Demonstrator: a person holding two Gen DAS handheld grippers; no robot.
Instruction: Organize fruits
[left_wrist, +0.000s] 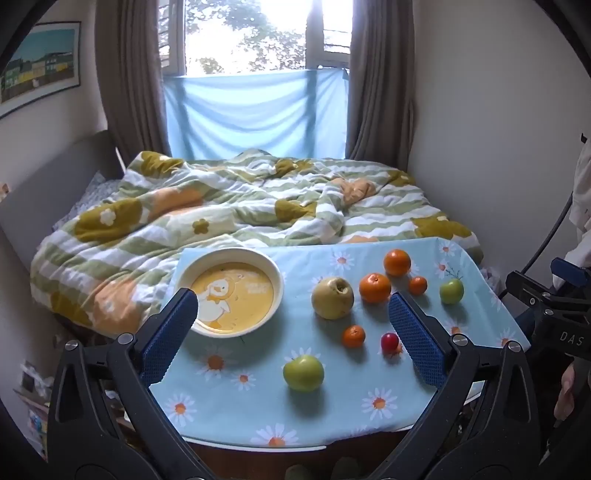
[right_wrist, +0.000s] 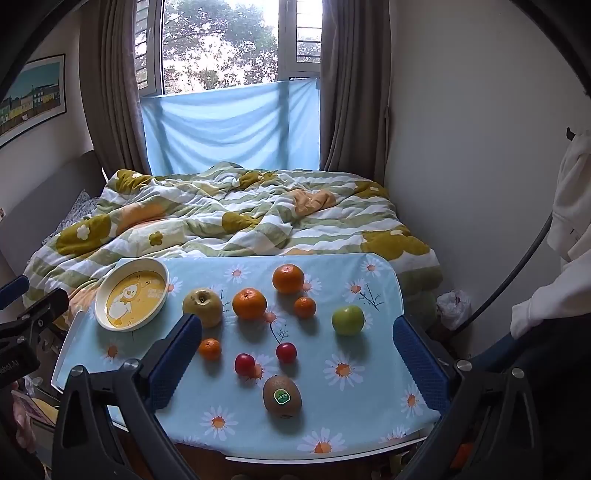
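Note:
A small table with a blue daisy cloth (right_wrist: 373, 391) holds loose fruit. A white plate with a yellow duck picture (left_wrist: 229, 291) (right_wrist: 131, 295) sits empty at its far left. Beside it lie a yellow pear (left_wrist: 332, 298) (right_wrist: 203, 306), two big oranges (right_wrist: 249, 303) (right_wrist: 288, 278), two small oranges (right_wrist: 305, 307) (right_wrist: 209, 349), two green apples (left_wrist: 303, 373) (right_wrist: 348, 320), two red cherries (right_wrist: 245, 363) (right_wrist: 286, 352) and a kiwi with a sticker (right_wrist: 282, 396). My left gripper (left_wrist: 291, 310) is open above the table's left half. My right gripper (right_wrist: 297, 328) is open above the near right part. Both are empty.
A bed with a rumpled green, white and yellow quilt (left_wrist: 236, 195) lies just beyond the table. A window with brown curtains and a blue cloth (right_wrist: 229, 125) is behind it. White walls stand close on the right. A plastic bag (right_wrist: 453, 308) sits on the floor at right.

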